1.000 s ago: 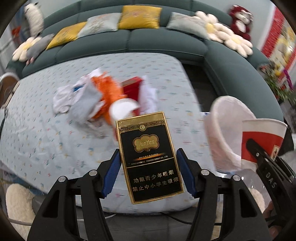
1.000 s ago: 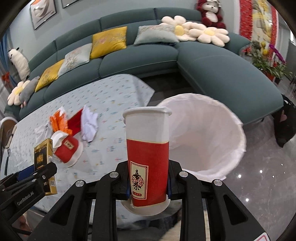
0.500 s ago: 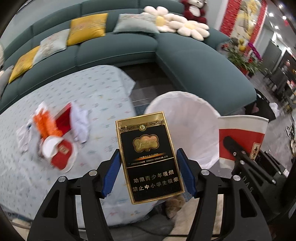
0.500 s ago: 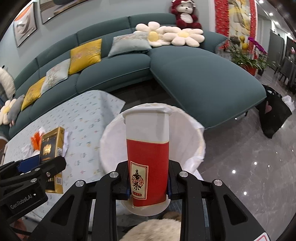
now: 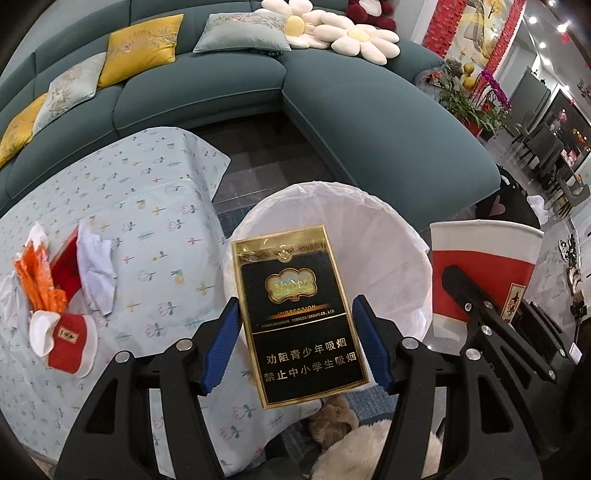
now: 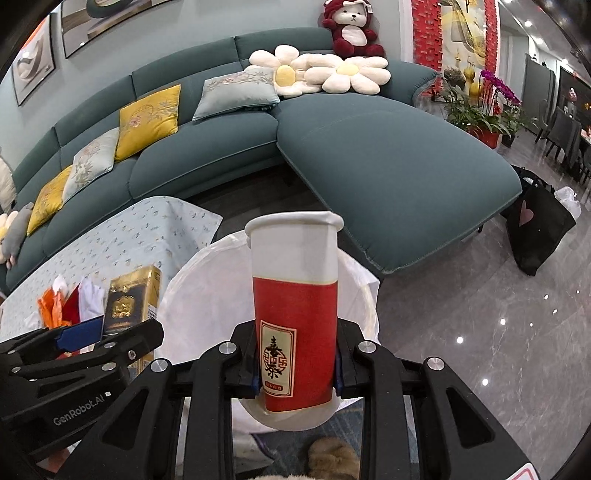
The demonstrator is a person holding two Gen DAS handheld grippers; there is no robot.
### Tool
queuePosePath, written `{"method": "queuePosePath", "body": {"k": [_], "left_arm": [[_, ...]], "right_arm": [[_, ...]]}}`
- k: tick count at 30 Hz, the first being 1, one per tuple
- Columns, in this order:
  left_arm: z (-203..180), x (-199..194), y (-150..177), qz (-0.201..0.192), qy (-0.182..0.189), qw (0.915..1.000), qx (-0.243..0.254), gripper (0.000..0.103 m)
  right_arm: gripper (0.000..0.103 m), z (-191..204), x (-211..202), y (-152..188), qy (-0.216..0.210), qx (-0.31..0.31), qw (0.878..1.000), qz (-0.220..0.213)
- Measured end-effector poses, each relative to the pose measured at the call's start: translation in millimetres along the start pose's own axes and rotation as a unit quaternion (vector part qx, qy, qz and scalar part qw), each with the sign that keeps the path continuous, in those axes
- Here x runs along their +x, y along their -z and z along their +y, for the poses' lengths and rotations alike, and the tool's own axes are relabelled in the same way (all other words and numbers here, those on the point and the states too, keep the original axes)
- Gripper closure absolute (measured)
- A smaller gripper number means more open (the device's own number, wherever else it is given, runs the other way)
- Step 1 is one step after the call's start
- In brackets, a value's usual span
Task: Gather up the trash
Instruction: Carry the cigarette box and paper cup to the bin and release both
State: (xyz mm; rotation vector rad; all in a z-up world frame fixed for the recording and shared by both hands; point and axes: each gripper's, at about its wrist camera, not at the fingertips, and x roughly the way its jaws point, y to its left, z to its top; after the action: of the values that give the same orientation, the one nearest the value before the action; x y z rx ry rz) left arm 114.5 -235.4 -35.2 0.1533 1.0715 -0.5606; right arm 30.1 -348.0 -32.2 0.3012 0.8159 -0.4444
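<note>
Left gripper (image 5: 297, 326) pinching pack (image 5: 297, 314), frame centre, before bin (image 5: 413, 236). Right gripper (image 6: 295, 363) squeezing cup (image 6: 295, 302) over bin. Risk: early release bounces pack off rim; squashed cup may stick.

Two grippers show: the left gripper (image 5: 295, 347) and the right gripper (image 6: 295, 363). One black-and-gold cigarette pack (image 5: 295, 317) is in view. There are two red-and-white paper cups: one upright cup (image 6: 295, 314) and one crushed cup (image 5: 68, 338) lying on the table. One white-lined trash bin (image 5: 373, 229) stands beside one table with a patterned cloth (image 5: 155, 206). On the cloth lie one orange wrapper (image 5: 35, 273), one red box (image 5: 68, 267) and one crumpled white tissue (image 5: 96, 269). The teal sofa (image 6: 388, 147) carries three yellow cushions, two grey-green cushions and two daisy-shaped pillows (image 6: 321, 74), plus one red teddy bear (image 6: 349, 27).
</note>
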Motion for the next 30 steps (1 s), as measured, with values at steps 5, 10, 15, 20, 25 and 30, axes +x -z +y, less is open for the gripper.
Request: {"method": "queuePosePath", "body": {"k": [5,10,15,20,25,30], "left_arm": [[-5.5,2.8,-11.6,-0.007,0.003,1.0,0.004,0.036],[2.0,-3.6,-15.1,-0.023,-0.012,0.9996,-0.004,0.026],[22.5,-15.4,-9.7,-0.031,-0.029,0.9987,-0.028,0.026],[52.2,-32.6,-0.3,-0.042,-0.047,0.9964,-0.056,0.025],[79.4,-47.7,7.7,-0.051,-0.059,0.9929,-0.09,0.024],[106.6,-63.4,16.6,-0.061,-0.075,0.9887,-0.114,0.024]], "right_arm": [[0.077,-4.1,5.8,-13.5,0.003,0.006,1.0,-0.007],[0.075,-0.6,8.1,-19.3,-0.003,0.005,1.0,-0.012],[0.069,10.6,7.9,-19.5,-0.006,0.001,1.0,-0.012],[0.057,25.1,1.0,-16.2,-0.005,-0.011,1.0,-0.016],[0.053,37.7,-8.8,-19.3,-0.004,-0.023,0.999,-0.023],[0.05,56.5,-20.8,-16.8,-0.013,-0.039,0.999,-0.028]]}}
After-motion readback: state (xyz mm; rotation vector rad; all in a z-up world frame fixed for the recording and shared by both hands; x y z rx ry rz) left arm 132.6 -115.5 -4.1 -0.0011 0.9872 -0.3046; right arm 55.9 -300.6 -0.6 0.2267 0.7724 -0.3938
